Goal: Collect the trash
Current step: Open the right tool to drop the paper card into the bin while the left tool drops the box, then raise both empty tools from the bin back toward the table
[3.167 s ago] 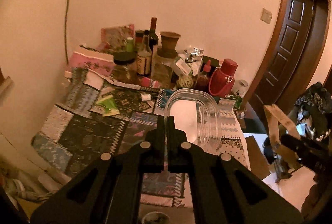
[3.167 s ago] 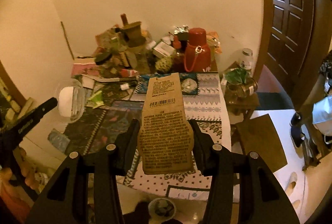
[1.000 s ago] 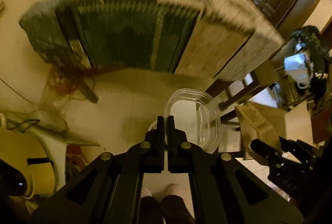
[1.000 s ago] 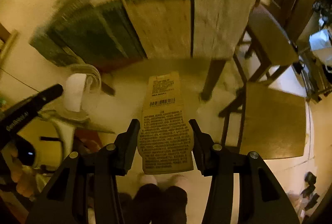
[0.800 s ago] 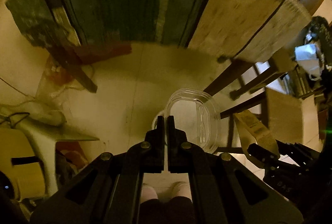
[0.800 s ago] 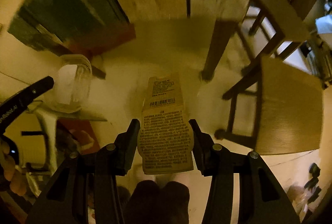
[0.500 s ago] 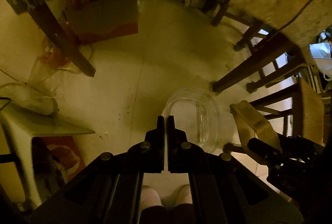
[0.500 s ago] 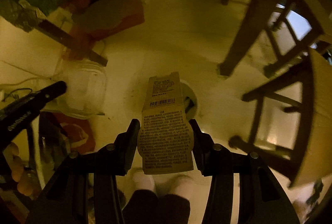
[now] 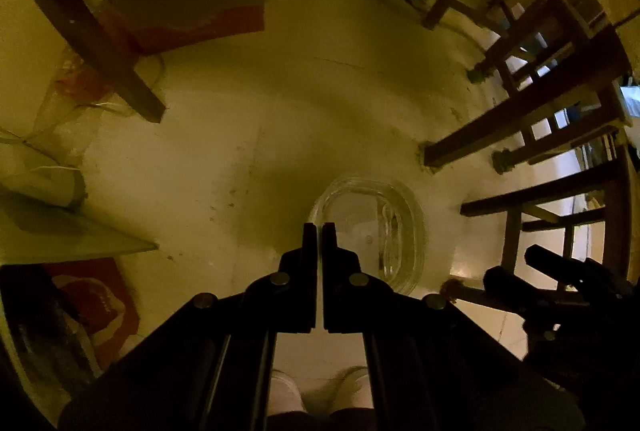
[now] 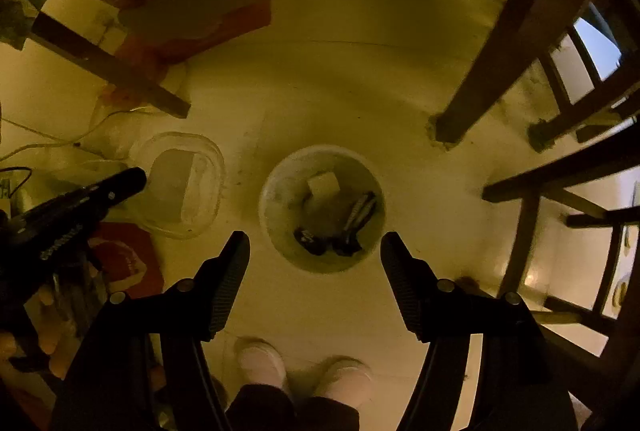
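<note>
The pale tiled floor [image 10: 320, 79] under the dark wooden chair legs [image 10: 500, 43] is viewed from above. A round white waste bin [image 10: 276, 183] stands between the spread right tongs [image 10: 315, 249], just opened and empty; a brown paper packet [image 10: 323, 184] lies inside it, judged deposited. The clear oval plastic container [image 9: 372, 231] is clenched at its rim by the left tongs [image 9: 319, 231]; its disposal remains.

Dim yellowish light, heavy fisheye bending, dark corners, mild blur.
</note>
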{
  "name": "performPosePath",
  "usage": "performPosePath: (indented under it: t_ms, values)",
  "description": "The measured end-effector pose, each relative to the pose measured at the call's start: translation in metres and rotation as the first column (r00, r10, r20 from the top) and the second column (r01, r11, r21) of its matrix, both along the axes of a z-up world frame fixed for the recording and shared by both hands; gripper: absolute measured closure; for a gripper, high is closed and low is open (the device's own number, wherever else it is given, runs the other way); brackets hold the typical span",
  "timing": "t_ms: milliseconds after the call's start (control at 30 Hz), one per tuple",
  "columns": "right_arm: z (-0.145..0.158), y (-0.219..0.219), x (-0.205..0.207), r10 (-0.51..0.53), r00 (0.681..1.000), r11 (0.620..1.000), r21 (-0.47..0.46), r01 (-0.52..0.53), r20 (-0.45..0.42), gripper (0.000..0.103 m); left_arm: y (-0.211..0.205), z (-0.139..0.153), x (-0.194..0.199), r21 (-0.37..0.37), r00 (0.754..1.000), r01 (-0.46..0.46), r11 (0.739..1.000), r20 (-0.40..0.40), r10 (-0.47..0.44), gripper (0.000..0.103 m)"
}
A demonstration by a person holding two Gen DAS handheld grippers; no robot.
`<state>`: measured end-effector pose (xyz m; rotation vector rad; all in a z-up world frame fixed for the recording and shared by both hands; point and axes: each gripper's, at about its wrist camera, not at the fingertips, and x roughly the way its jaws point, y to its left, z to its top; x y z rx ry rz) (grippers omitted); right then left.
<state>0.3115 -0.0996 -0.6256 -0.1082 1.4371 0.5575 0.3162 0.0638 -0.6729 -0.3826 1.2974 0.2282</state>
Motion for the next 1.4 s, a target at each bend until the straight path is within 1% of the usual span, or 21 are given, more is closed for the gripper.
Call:
performPosePath:
  t_ms: [67,100,133,167,200,267,333,400,467,633,800,867,933,1000,1033,1133,1167,1233,1267,1367,1400]
  values:
    - [0.006,-0.004,0.001,-0.007,1.0,1.0,-0.01,0.007,0.006,0.039,-0.008,0.0,0.003,-0.016,1.0,0.016,1.0,0.004,-0.016,0.103]
    - [0.008,-0.003,0.001,-0.012,1.0,1.0,-0.015,0.013,0.012,0.039,-0.013,0.0,0.005,-0.03,1.0,0.025,0.999,0.004,-0.025,0.099]
    - [0.015,-0.006,0.002,-0.018,1.0,1.0,-0.02,0.019,0.021,0.039,-0.016,-0.001,0.008,-0.046,0.999,0.032,0.998,-0.004,-0.032,0.089]
    - [0.018,-0.008,0.003,-0.024,0.999,0.999,-0.023,0.025,0.026,0.039,-0.019,-0.004,0.01,-0.064,0.999,0.037,0.997,-0.016,-0.038,0.081]
    - [0.017,-0.009,0.005,-0.029,0.999,0.999,-0.025,0.029,0.029,0.039,-0.023,-0.006,0.013,-0.082,0.998,0.046,0.996,-0.036,-0.049,0.069]
    - [0.028,-0.015,0.006,-0.039,0.999,0.999,-0.024,0.04,0.036,0.039,-0.027,-0.005,0.015,-0.08,0.997,0.052,0.995,-0.06,-0.056,0.068]
    - [0.042,-0.02,0.007,-0.048,0.998,0.999,-0.023,0.049,0.045,0.039,-0.03,0.003,0.015,-0.079,0.995,0.062,0.995,-0.079,-0.068,0.068]
    - [0.053,-0.023,0.009,-0.053,0.997,0.998,-0.017,0.054,0.054,0.039,-0.031,0.018,0.014,-0.079,0.995,0.065,0.995,-0.073,-0.071,0.068]
    - [0.074,-0.025,0.009,-0.057,0.996,0.998,-0.008,0.058,0.07,0.039,-0.03,0.038,0.012,-0.075,0.996,0.069,0.995,-0.058,-0.073,0.068]
    - [0.131,-0.025,0.008,-0.055,0.991,0.998,0.01,0.055,0.118,0.039,-0.027,0.108,0.004,-0.051,0.996,0.084,0.995,-0.009,-0.085,0.068]
    - [0.203,-0.026,0.003,-0.059,0.982,0.998,0.041,0.052,0.181,0.039,-0.027,0.198,-0.009,-0.02,0.993,0.104,0.994,0.065,-0.103,0.067]
    - [0.242,-0.026,-0.002,-0.066,0.974,0.997,0.059,0.054,0.218,0.039,-0.026,0.24,-0.015,0.002,0.988,0.112,0.994,0.104,-0.111,0.068]
    - [0.27,-0.026,-0.006,-0.069,0.967,0.996,0.075,0.052,0.246,0.039,-0.025,0.277,-0.023,0.028,0.982,0.119,0.992,0.143,-0.122,0.068]
    - [0.31,-0.026,-0.013,-0.074,0.953,0.995,0.092,0.049,0.295,0.039,-0.024,0.313,-0.03,0.049,0.974,0.121,0.991,0.185,-0.128,0.068]
    - [0.323,-0.026,-0.015,-0.077,0.947,0.994,0.097,0.049,0.311,0.039,-0.024,0.337,-0.036,0.058,0.967,0.121,0.991,0.218,-0.131,0.068]
    - [0.38,-0.028,-0.027,-0.099,0.919,0.99,0.132,0.052,0.381,0.039,-0.022,0.389,-0.05,0.074,0.945,0.125,0.989,0.294,-0.141,0.067]
    - [0.393,-0.029,-0.03,-0.105,0.911,0.989,0.141,0.053,0.398,0.039,-0.021,0.411,-0.057,0.077,0.935,0.125,0.989,0.325,-0.143,0.067]
    - [0.422,-0.03,-0.039,-0.12,0.892,0.985,0.162,0.054,0.436,0.039,-0.019,0.44,-0.066,0.083,0.917,0.127,0.989,0.369,-0.148,0.067]
    - [0.439,-0.03,-0.044,-0.131,0.879,0.983,0.174,0.056,0.459,0.039,-0.018,0.46,-0.072,0.092,0.904,0.128,0.988,0.398,-0.154,0.067]
    - [0.48,-0.032,-0.058,-0.16,0.845,0.976,0.208,0.058,0.511,0.039,-0.016,0.503,-0.084,0.118,0.875,0.127,0.985,0.455,-0.167,0.067]
    - [0.496,-0.032,-0.064,-0.169,0.831,0.974,0.217,0.06,0.531,0.039,-0.014,0.521,-0.091,0.124,0.86,0.126,0.984,0.481,-0.171,0.067]
